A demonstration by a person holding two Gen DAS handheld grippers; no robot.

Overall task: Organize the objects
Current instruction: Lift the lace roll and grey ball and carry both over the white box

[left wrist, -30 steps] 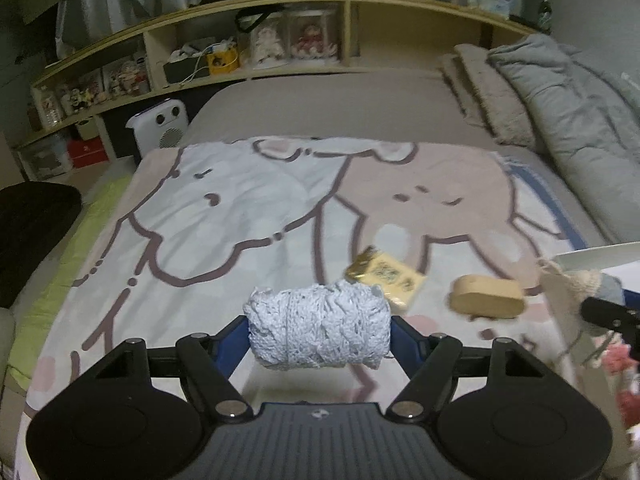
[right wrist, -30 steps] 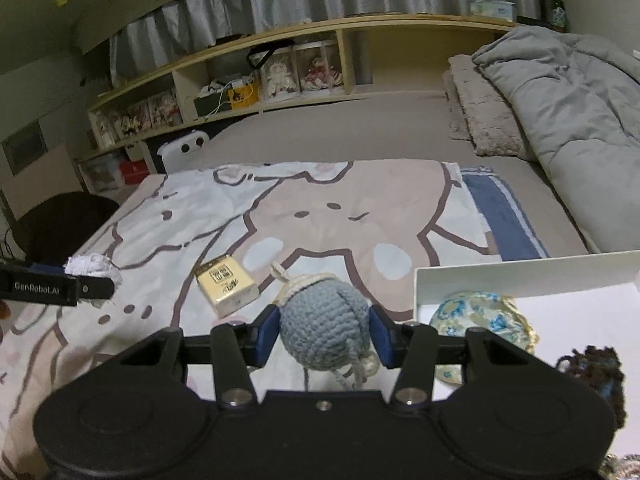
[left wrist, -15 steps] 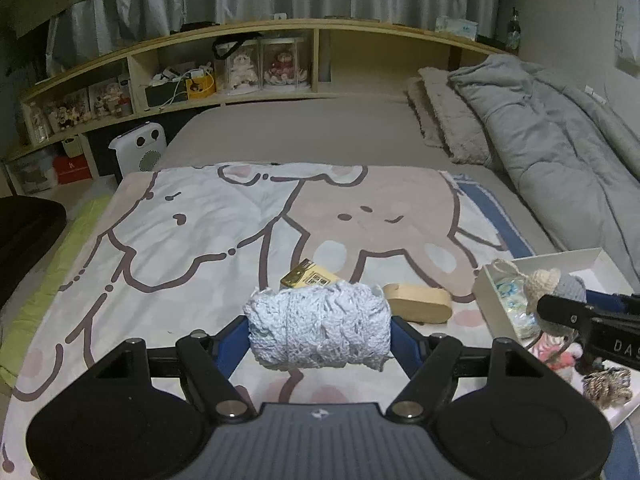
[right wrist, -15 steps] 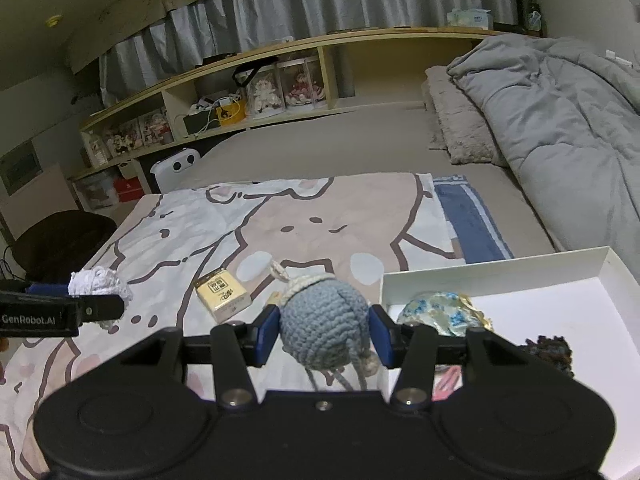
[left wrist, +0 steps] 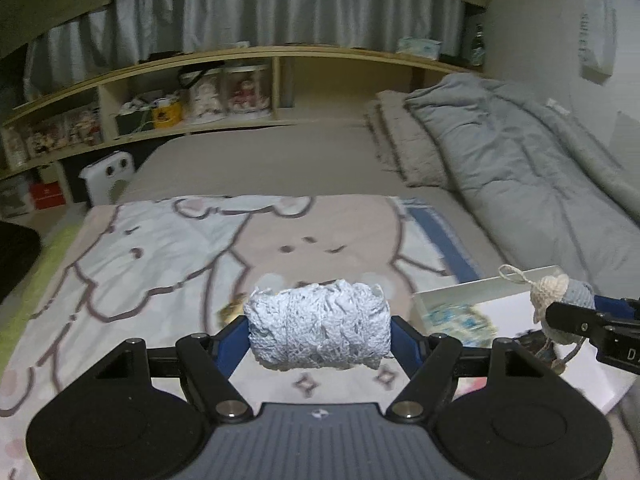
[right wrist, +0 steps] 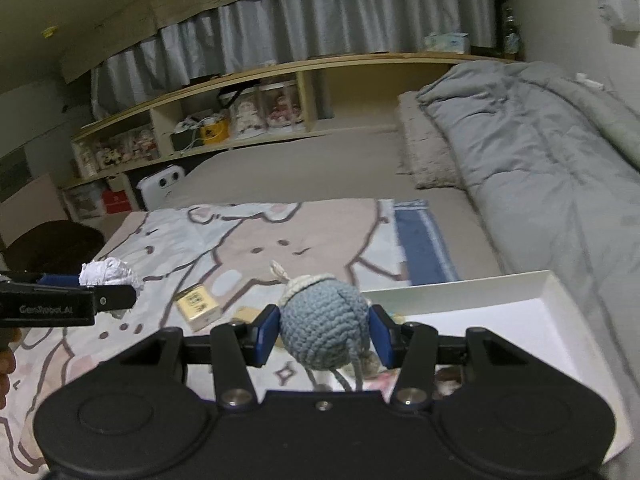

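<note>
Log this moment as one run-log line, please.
left gripper: shut on white lace roll | right gripper: shut on blue crochet ball | white box: beside right gripper

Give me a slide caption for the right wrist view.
Right hand-held gripper carries a blue crocheted ball beside the white box.

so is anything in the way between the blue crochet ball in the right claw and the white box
Nothing visible. The right claw holds the blue crochet ball at the near-left corner of the white box, whose open floor on the right lies bare. The items already in the box sit low, beneath the ball.
</note>
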